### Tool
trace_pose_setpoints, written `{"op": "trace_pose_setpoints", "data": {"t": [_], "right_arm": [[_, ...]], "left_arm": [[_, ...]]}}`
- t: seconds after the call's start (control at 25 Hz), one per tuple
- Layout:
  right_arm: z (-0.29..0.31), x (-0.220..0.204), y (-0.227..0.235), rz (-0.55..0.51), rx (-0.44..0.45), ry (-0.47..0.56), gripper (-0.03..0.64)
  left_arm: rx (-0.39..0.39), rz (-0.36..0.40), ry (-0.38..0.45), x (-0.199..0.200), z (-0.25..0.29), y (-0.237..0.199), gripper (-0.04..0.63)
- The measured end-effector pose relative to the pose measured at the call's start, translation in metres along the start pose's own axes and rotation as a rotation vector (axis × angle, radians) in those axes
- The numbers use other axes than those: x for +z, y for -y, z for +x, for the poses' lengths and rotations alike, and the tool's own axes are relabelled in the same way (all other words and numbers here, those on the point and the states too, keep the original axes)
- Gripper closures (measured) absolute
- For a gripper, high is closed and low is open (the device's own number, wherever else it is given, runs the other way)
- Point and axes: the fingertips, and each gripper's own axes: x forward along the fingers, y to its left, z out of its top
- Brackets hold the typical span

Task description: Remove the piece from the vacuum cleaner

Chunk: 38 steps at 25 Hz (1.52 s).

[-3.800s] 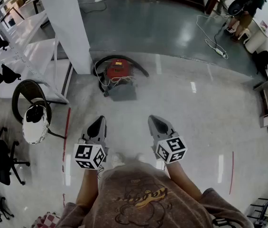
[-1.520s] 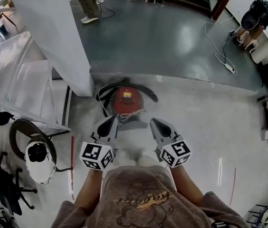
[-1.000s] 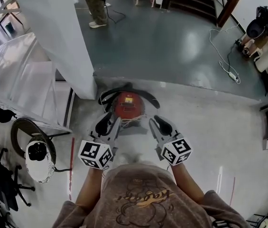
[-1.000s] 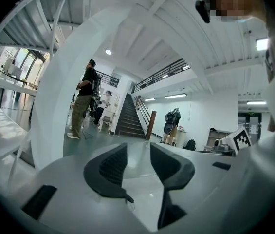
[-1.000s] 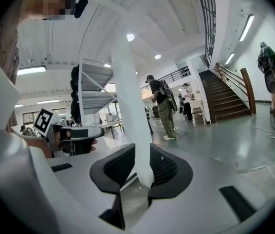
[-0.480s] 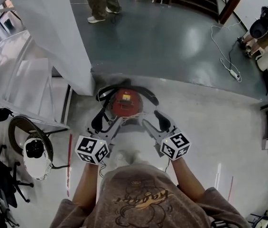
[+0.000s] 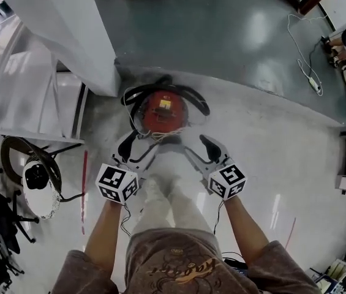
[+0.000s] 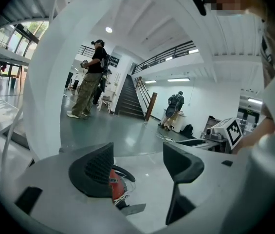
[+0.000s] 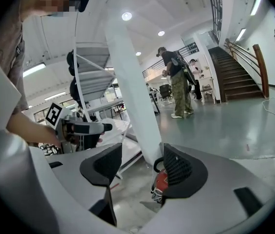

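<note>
Could easily go wrong at the grab: with a black hose (image 7: 192, 98) looped round the red vacuum cleaner (image 7: 162, 108) and loose white cord (image 7: 155, 133) heaped on its near side, might close on the wrong thing, or tug cord along with the piece. Might also drag or tip the whole body across the floor (image 7: 270, 146) if pulled with one gripper and not braced with the other. Cannot tell from here which part to take off. Stands on the floor just beside the foot of the white pillar (image 7: 68, 35), close to the seam between pale and darker floor.

Left gripper (image 7: 139, 149): fingers spread wide, nothing between them, touching nothing, held short of the vacuum cleaner on its near left side. Right gripper (image 7: 198, 149): likewise splayed and empty, short of it on the near right side. Through each pair of jaws, only the vacuum cleaner beyond, apart from the pads.
</note>
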Motion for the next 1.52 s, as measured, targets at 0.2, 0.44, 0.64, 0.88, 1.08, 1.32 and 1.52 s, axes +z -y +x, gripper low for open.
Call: {"op": "trace_pose_setpoints", "data": {"t": [0.2,0.44,0.64,0.88,1.08,1.32,1.52], "right_arm": [[0.016,-0.040,0.005,0.019,0.006,-0.043,0.377],[0.039,-0.106,0.012,0.028,0.017,-0.138,0.377],[0.060,-0.167,0.022,-0.007,0.042,-0.251,0.377],[0.083,-0.226,0.040,-0.028,0.052,-0.355,0.377],[0.102,-0.281,0.049,-0.106,0.108,-0.482,0.377],[0.116,-0.329,0.063,-0.138,0.125,-0.605,0.377],[0.122,-0.354,0.059,-0.186,0.198,-0.683,0.377]], "left_arm": [[-0.037,-0.014,-0.067,-0.048,0.015,-0.006,0.299],[-0.077,-0.024,-0.184,-0.120,0.039,-0.017,0.301],[-0.120,-0.012,-0.307,-0.185,0.059,-0.030,0.301],[-0.167,0.024,-0.424,-0.254,0.084,-0.039,0.301],[-0.215,0.056,-0.534,-0.311,0.105,-0.040,0.301],[-0.239,0.008,-0.607,-0.354,0.118,-0.046,0.301],[-0.238,0.046,-0.664,-0.375,0.127,-0.050,0.305]]}}
